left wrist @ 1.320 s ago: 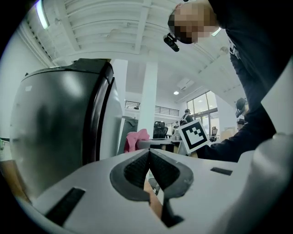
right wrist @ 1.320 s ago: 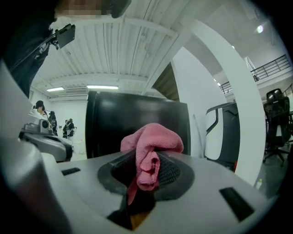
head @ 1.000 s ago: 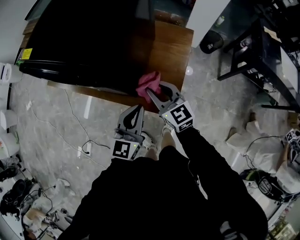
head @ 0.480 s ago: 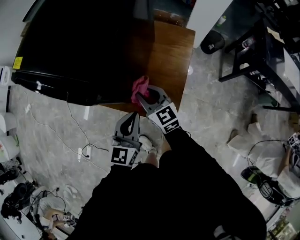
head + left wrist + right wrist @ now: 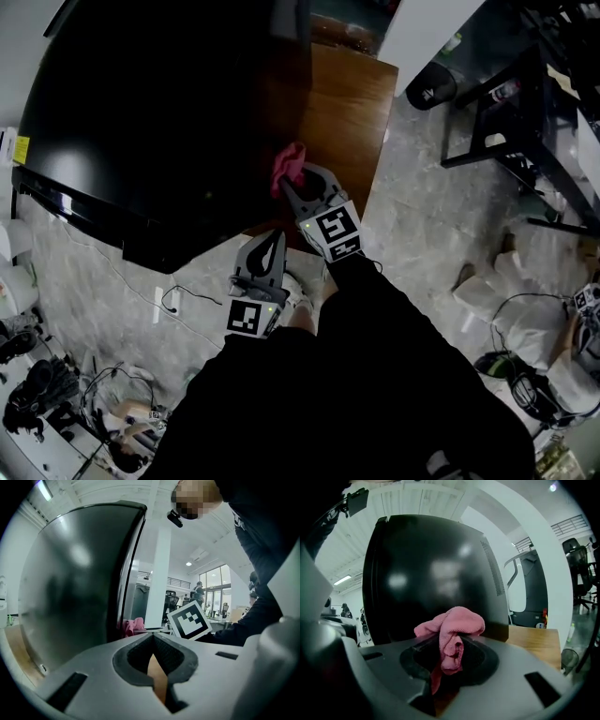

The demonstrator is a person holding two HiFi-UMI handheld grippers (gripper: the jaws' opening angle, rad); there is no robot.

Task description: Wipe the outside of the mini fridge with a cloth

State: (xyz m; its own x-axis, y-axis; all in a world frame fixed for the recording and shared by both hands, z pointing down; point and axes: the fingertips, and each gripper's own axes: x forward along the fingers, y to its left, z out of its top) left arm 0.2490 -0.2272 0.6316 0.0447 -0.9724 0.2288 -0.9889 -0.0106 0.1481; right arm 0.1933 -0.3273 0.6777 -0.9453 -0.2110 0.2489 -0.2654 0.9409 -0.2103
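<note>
- The right gripper (image 5: 292, 184) was clamped on the pink cloth (image 5: 287, 161), held at the near right side of the black mini fridge (image 5: 159, 122)
- The fridge stood on a wooden table (image 5: 347, 112)
- The left gripper (image 5: 272, 240) hung nearer, jaws together, gripping nothing

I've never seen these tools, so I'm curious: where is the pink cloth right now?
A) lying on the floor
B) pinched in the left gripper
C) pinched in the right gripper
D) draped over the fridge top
C: the right gripper has its jaws clamped on the pink cloth, while the left gripper is shut on nothing.
</note>
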